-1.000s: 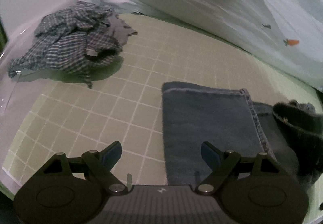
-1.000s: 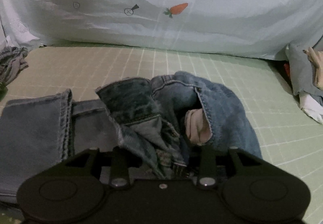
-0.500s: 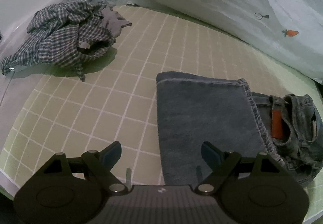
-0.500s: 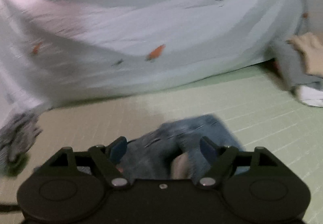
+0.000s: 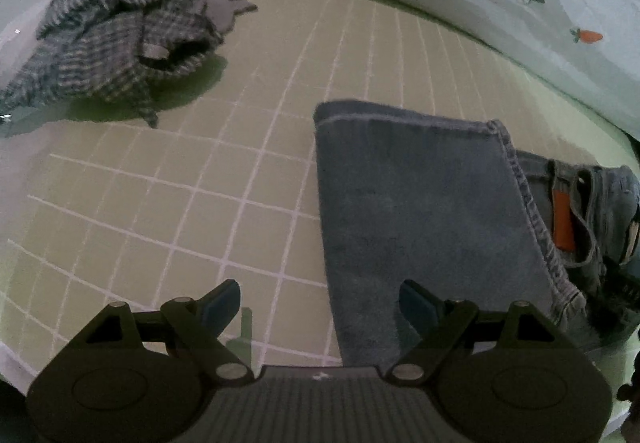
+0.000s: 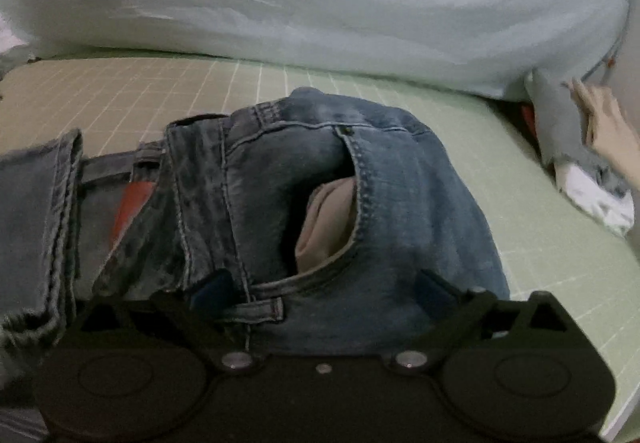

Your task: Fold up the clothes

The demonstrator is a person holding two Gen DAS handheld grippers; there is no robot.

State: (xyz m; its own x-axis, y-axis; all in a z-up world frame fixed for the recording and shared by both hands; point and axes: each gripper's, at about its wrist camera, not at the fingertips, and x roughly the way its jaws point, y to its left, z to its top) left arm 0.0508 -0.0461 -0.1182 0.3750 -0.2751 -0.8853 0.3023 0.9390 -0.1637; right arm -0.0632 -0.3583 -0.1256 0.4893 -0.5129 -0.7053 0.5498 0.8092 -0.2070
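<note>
While both grippers hover with jaws spread, the jeans [image 6: 320,183] lie half-folded on the gridded mat [image 5: 160,203]. Left gripper [image 5: 320,299] overlooks the flat legs; right gripper [image 6: 320,295] straddles the bunched waist, which likely needs gripping and folding over next.

I see a pale green mat [image 5: 168,179] with a white grid carrying everything. On it, the folded jeans [image 5: 424,203] lie at right of center in the left wrist view, waistband end bunched toward the right edge. A crumpled checked shirt [image 5: 116,51] sits upper left, well apart. A carrot-print sheet [image 6: 360,3] borders the top, and more cloth [image 6: 580,171] lies at the right edge.
</note>
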